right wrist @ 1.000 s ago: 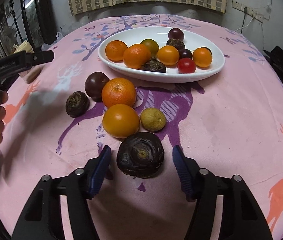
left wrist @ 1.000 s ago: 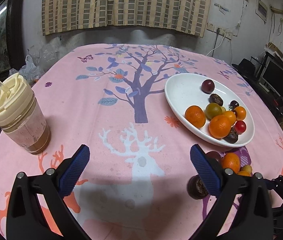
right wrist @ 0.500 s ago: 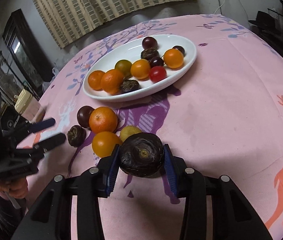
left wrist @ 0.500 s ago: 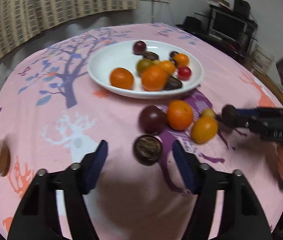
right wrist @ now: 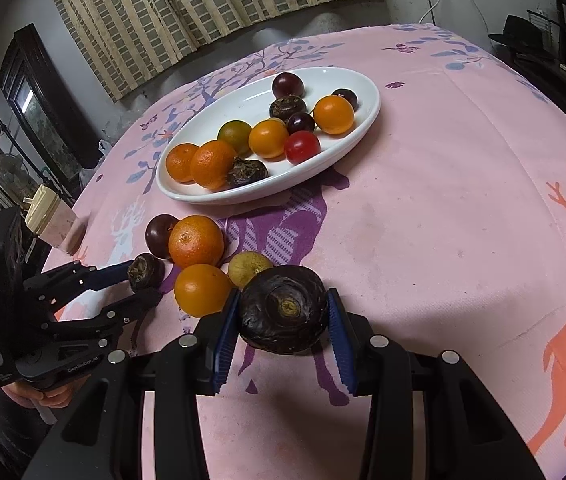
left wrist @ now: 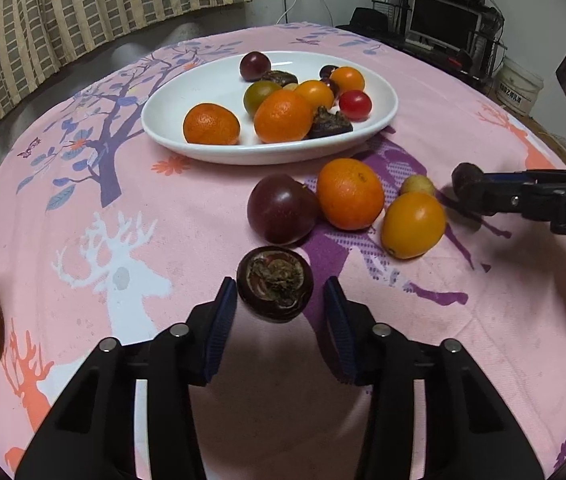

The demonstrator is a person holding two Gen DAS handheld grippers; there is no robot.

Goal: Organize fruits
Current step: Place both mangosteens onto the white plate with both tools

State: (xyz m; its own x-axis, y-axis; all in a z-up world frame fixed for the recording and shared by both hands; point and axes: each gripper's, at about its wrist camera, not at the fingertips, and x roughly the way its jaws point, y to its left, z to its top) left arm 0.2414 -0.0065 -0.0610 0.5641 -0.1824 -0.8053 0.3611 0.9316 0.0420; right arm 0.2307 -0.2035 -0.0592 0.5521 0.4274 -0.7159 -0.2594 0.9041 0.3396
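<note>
Pink tablecloth (right wrist: pixel 443 208) with purple, white, orange deer print; white plate (right wrist: pixel 367 120); orange, red, dark purple fruits; blue gripper pads (right wrist: pixel 225 340).

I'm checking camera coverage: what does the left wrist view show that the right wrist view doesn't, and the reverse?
Only the left wrist view: a monitor on a dark rack behind the table. Only the right wrist view: the lidded cup's cream lid and a dark framed cabinet. Both: the white plate of fruit, loose fruit on the pink tablecloth, and each hand-held gripper, left around a dark fruit, right gripping another.
</note>
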